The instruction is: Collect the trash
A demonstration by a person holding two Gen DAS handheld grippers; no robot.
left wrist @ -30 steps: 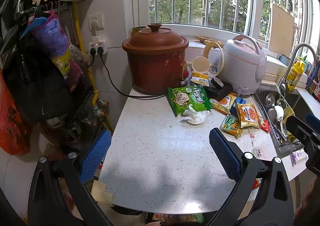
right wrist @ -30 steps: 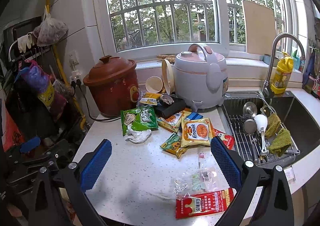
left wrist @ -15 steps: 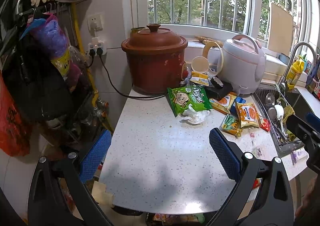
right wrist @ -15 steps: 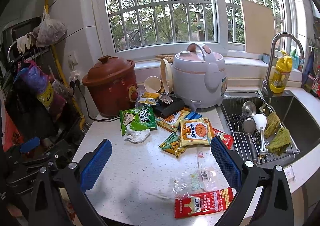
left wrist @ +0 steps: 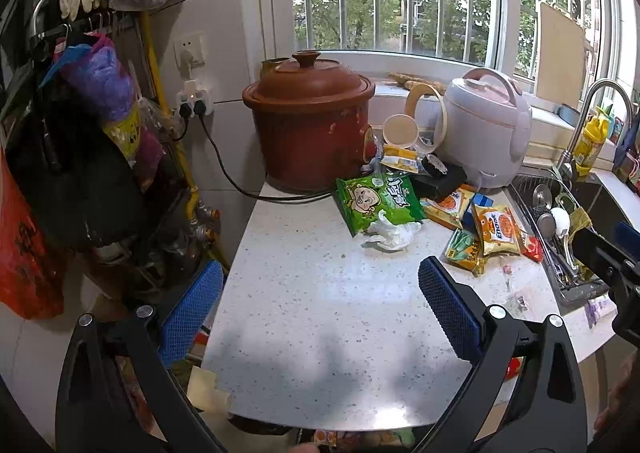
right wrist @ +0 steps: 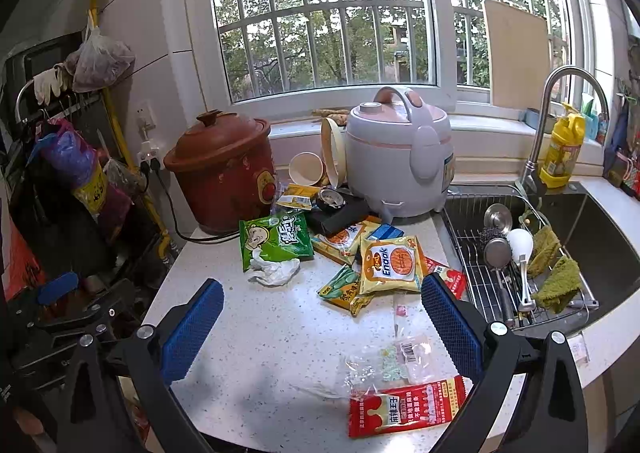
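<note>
Trash lies scattered on the white speckled counter (left wrist: 320,301): a green snack bag (left wrist: 378,201) (right wrist: 276,239), a crumpled white tissue (left wrist: 390,233) (right wrist: 274,269), a yellow Enaak packet (right wrist: 390,265) (left wrist: 498,229), a clear plastic wrapper (right wrist: 388,363) and a red sachet (right wrist: 406,405) near the front edge. My left gripper (left wrist: 316,313) is open and empty, held above the counter's near left part. My right gripper (right wrist: 320,329) is open and empty above the front of the counter, with the clear wrapper and red sachet just beyond its right finger.
A brown clay pot (left wrist: 310,121) (right wrist: 224,169) and a pale rice cooker (right wrist: 398,151) (left wrist: 486,133) stand at the back. A sink (right wrist: 592,237) with a wire rack of utensils lies to the right. Bags hang on a rack (left wrist: 80,125) at the left.
Both grippers have shifted only slightly; the view has barely changed. Both stay open and empty.
</note>
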